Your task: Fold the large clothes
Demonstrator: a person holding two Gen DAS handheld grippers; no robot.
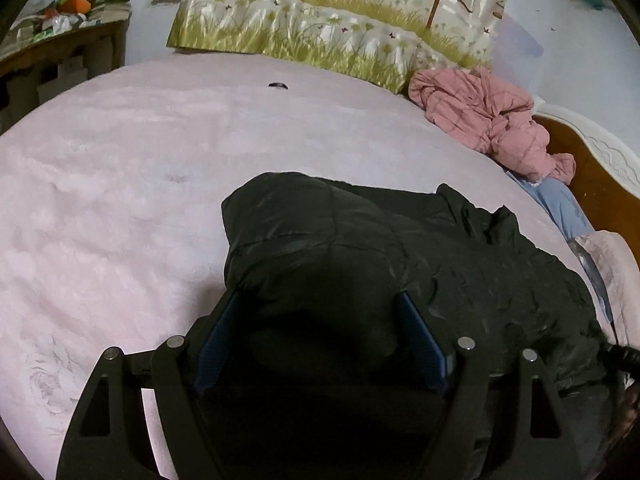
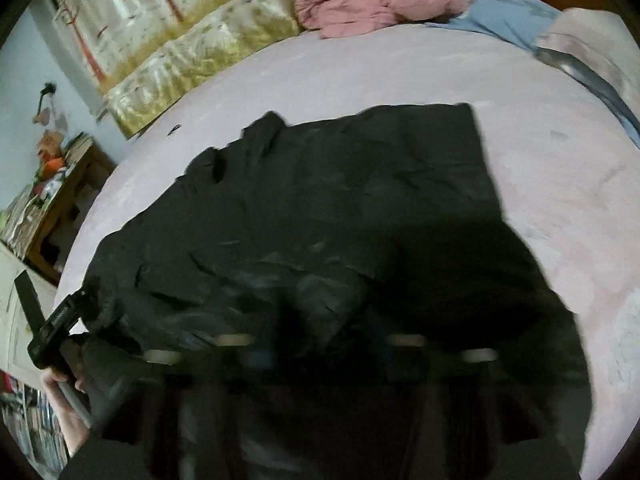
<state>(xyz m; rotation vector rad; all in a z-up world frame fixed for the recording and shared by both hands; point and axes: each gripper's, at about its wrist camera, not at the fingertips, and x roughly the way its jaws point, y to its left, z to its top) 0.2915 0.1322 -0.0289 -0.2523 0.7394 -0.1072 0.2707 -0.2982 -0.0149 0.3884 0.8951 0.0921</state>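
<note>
A crumpled pink garment (image 1: 492, 120) lies beside a grass-patterned quilt (image 1: 320, 28) on the pink bedsheet (image 1: 120, 200).

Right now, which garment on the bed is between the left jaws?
The black jacket, spread mid-bed; the pink one lies crumpled by the pillow, untouched.

Both wrist views close over jacket (image 1: 400, 264)

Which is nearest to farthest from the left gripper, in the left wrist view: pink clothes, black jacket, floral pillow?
1. Black jacket: between the left gripper's fingers, centre.
2. Pink clothes: bunched up, farther back on the right, at the bed's edge.
3. Floral pillow: far end of the bed, top centre.
</note>
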